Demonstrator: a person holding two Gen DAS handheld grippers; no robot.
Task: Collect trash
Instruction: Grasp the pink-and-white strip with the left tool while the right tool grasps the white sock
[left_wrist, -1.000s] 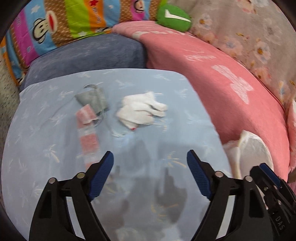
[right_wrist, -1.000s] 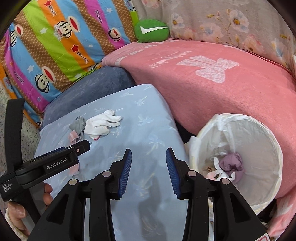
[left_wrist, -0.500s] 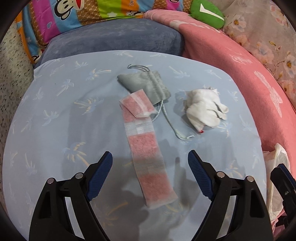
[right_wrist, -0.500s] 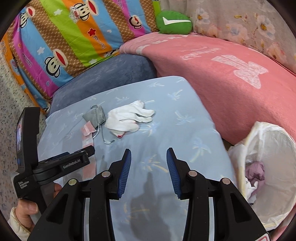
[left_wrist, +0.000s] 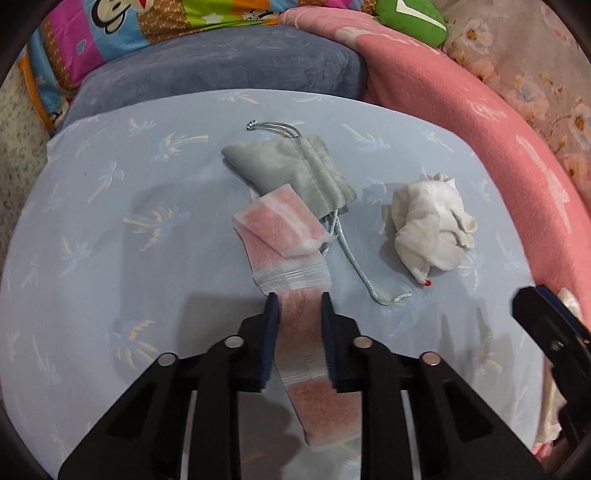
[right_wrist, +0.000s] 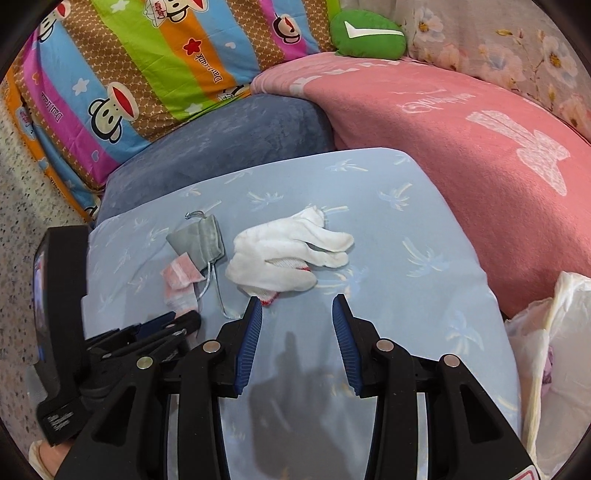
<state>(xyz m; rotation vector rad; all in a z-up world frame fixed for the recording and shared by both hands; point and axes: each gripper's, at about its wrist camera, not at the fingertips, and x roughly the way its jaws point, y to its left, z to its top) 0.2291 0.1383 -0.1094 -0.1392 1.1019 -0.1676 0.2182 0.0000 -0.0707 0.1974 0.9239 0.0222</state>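
A long pink and white wrapper strip (left_wrist: 286, 236) lies on the light blue cushion (left_wrist: 110, 240). My left gripper (left_wrist: 297, 304) has closed on the strip's middle, its jaws touching both edges. A grey drawstring pouch (left_wrist: 291, 166) lies just beyond the strip, partly under its folded end. A white glove (left_wrist: 428, 221) lies to the right. In the right wrist view my right gripper (right_wrist: 297, 310) is open and empty, just in front of the glove (right_wrist: 288, 254). The pouch (right_wrist: 199, 242), the strip (right_wrist: 179, 278) and the left gripper (right_wrist: 173, 323) show at its left.
A white bin with a plastic liner (right_wrist: 554, 350) stands at the right edge of the cushion. A pink blanket (right_wrist: 461, 155), a blue-grey pillow (right_wrist: 229, 140), a striped monkey-print pillow (right_wrist: 129, 74) and a green cushion (right_wrist: 365, 38) surround the far side.
My left gripper moved forward over the strip and closed from wide open onto it. My right gripper swung left away from the bin toward the glove and opened wider.
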